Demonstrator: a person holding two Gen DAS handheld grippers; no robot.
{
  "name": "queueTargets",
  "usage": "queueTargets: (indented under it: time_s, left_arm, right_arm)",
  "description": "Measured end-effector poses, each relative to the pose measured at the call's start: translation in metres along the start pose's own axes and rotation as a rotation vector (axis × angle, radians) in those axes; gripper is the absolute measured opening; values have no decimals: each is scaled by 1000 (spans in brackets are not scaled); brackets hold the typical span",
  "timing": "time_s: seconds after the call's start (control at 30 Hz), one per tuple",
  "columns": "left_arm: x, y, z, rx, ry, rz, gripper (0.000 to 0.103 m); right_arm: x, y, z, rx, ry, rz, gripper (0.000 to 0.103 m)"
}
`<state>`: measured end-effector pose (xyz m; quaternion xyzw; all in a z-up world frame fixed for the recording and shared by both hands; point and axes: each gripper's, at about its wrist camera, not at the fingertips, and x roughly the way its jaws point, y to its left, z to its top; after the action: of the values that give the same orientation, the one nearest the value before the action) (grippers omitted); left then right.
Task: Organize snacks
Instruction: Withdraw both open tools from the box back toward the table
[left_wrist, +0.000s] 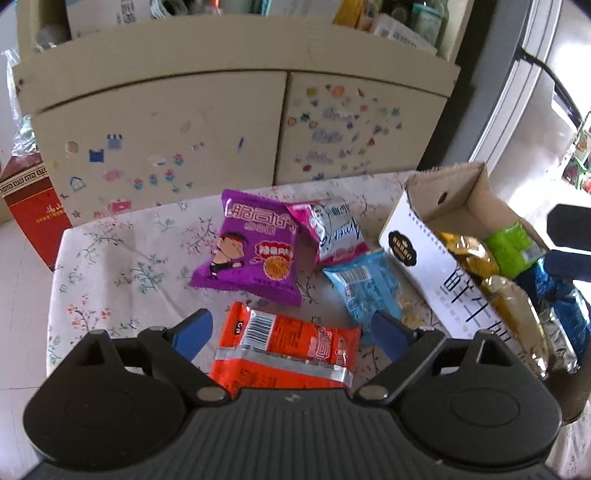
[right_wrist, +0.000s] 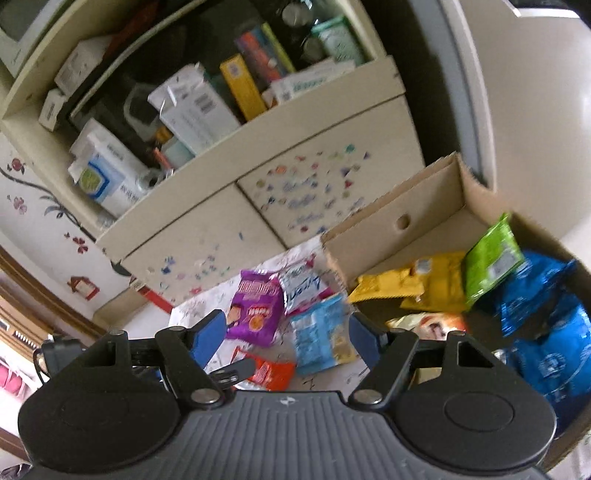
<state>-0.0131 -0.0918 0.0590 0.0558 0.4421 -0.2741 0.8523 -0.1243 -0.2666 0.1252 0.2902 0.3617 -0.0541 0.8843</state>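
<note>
Four packets are lying loose on the table (left_wrist: 110, 258) beside the box (left_wrist: 424, 254). Left gripper (left_wrist: 291, 332) is hovering wide over the orange packet (left_wrist: 288, 350); right gripper (right_wrist: 288, 336) is gaping empty. Slippery foil risks squirting free.

A floral-patterned tablecloth (left_wrist: 110, 266) lies bare to the left of the left gripper (left_wrist: 291, 330), giving open passage there. Between its spread blue fingers (left_wrist: 192, 332) an orange foil snack packet (left_wrist: 284, 350) fills the gap. Just ahead, a purple snack bag (left_wrist: 251, 251), a pink-and-silver packet (left_wrist: 332, 229) and a light-blue packet (left_wrist: 365, 288) crowd the middle. To the right, the white printed wall of an open cardboard box (left_wrist: 424, 266) blocks sideways travel. Beyond the table edge, a cream sticker-covered cabinet (left_wrist: 184, 129) closes off the far side. Ahead of the right gripper (right_wrist: 288, 338), the box stands open-topped, with yellow, green and blue packets inside.
</note>
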Motion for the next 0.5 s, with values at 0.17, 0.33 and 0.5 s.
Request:
queueTargets:
  time_s: [0.17, 0.33, 0.5]
  left_arm:
    - [16, -7, -5, 65, 40, -16, 93]
    - [29, -10, -10, 132, 65, 8, 93]
    - [38, -10, -18, 162, 85, 16, 93]
  right_arm:
    - [15, 12, -6, -24, 38, 14, 79]
    - [30, 18, -8, -19, 72, 16, 79]
    - [51, 23, -13, -12, 117, 19, 79]
